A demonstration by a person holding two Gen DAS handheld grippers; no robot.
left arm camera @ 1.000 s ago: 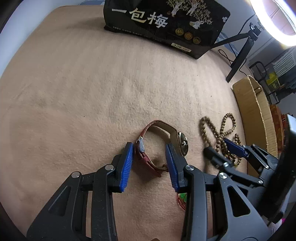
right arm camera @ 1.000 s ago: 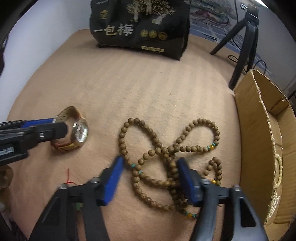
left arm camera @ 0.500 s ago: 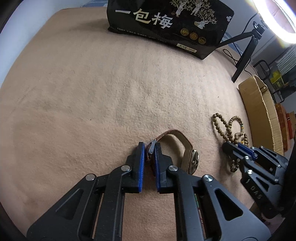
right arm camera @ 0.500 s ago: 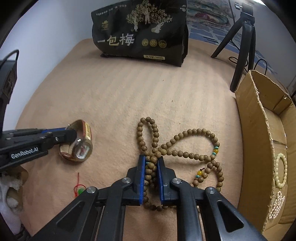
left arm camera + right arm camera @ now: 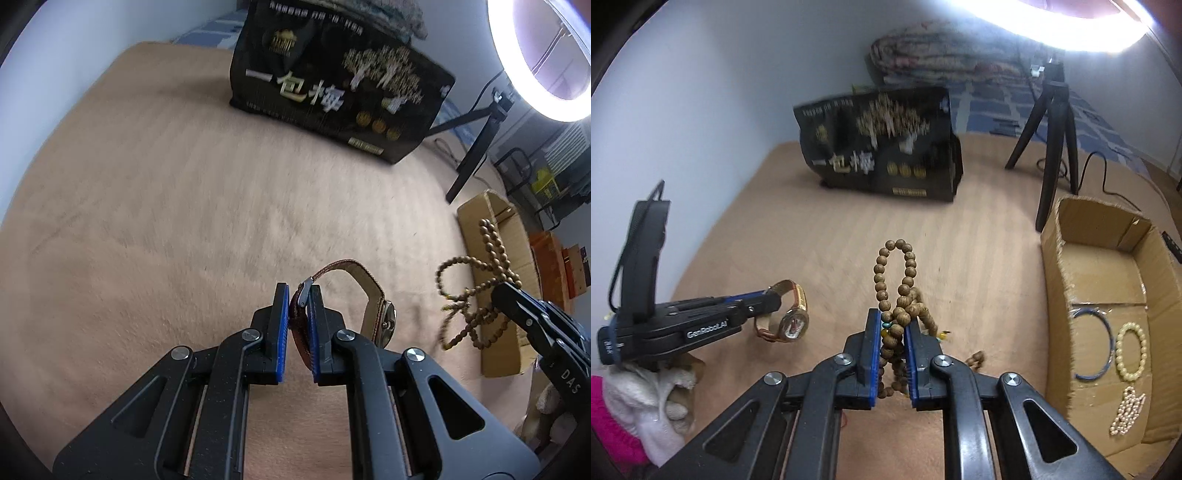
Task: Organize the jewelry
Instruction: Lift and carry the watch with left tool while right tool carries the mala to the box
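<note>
My left gripper (image 5: 297,295) is shut on the brown strap of a wristwatch (image 5: 369,291) and holds it above the tan blanket; it also shows in the right wrist view (image 5: 772,299) with the watch (image 5: 792,317) hanging from it. My right gripper (image 5: 892,321) is shut on a wooden bead necklace (image 5: 897,280), lifted, with loops standing up and strands hanging down. The necklace (image 5: 476,291) also shows in the left wrist view, at my right gripper (image 5: 498,291). An open cardboard box (image 5: 1052,280) at the right holds a blue bangle (image 5: 1108,332), a pale bead bracelet (image 5: 1121,350) and a pearl string (image 5: 1126,410).
A black printed bag (image 5: 882,147) stands at the far side of the tan blanket (image 5: 166,221). A black tripod (image 5: 1052,147) stands just beyond the box. A ring light (image 5: 535,55) glows at top right. A folded quilt (image 5: 942,55) lies behind the bag.
Both grippers closed, the left on the watch strap and the right on the bead necklace, then lifted them off the blanket.
</note>
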